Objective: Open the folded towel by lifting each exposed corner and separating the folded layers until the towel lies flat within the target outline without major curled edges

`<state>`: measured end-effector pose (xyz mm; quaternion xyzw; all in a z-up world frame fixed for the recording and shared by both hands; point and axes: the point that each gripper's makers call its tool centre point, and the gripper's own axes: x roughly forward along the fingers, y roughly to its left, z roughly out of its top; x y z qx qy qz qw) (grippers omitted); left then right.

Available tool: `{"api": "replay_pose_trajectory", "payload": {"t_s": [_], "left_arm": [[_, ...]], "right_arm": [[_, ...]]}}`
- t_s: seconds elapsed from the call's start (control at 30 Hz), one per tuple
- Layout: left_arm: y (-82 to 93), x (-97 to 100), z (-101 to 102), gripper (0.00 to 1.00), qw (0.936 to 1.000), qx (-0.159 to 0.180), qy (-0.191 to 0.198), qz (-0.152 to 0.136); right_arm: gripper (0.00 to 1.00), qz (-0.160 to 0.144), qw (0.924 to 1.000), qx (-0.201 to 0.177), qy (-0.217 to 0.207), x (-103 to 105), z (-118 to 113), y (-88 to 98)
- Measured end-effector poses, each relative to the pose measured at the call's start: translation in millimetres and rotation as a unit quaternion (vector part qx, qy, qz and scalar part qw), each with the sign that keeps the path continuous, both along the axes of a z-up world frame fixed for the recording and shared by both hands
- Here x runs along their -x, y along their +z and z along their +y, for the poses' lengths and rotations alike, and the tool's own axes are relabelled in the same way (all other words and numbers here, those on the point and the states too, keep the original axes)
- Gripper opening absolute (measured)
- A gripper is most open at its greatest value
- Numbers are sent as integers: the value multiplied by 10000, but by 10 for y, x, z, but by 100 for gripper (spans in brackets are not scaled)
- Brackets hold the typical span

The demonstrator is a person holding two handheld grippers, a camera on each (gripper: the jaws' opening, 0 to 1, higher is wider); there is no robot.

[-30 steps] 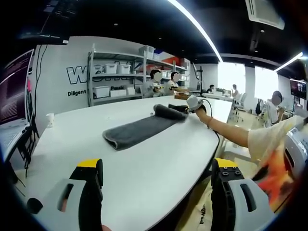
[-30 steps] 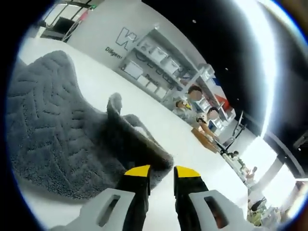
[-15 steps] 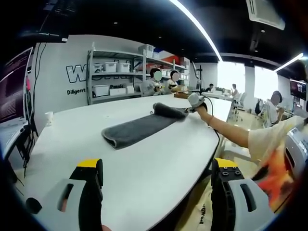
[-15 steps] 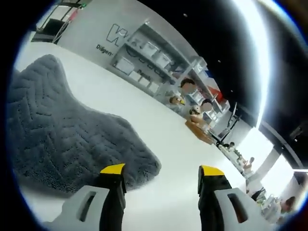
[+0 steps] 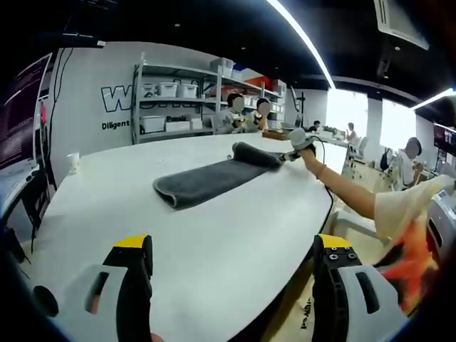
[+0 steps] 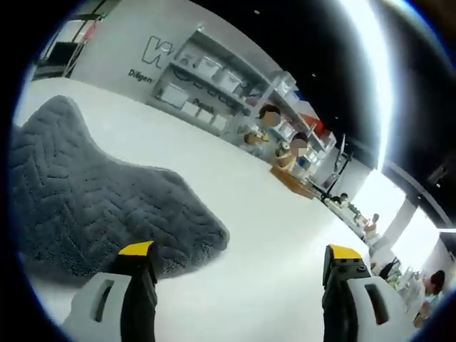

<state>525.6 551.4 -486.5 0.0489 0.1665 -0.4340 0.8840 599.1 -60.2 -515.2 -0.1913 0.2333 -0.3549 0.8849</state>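
Towel [image 5: 211, 178] folded on table [image 5: 214, 242]; shelving [image 5: 178, 100] behind, contents unclear.

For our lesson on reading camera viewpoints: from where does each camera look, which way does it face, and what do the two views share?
Left gripper view: rides the left hand-held gripper at the table's near edge, facing across it to the grey towel; the person's outstretched arm and right hand-held gripper show at the far end.
Right gripper view: rides the right hand-held gripper, low beside the towel, jaws wide apart.
Shared: towel, white table, shelves.
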Motion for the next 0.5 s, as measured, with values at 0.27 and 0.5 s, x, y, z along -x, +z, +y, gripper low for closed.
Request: {"api": "replay_pose_trajectory", "payload": {"t_s": [0.27, 0.5], "left_arm": [[-101, -102, 5, 91, 9998, 9, 115, 146], [-163, -104, -72, 91, 9997, -87, 71, 213]], "right_arm": [[99, -208, 9969, -732, 189, 52, 77, -99], [99, -87, 9947, -942, 411, 29, 221, -154]]}}
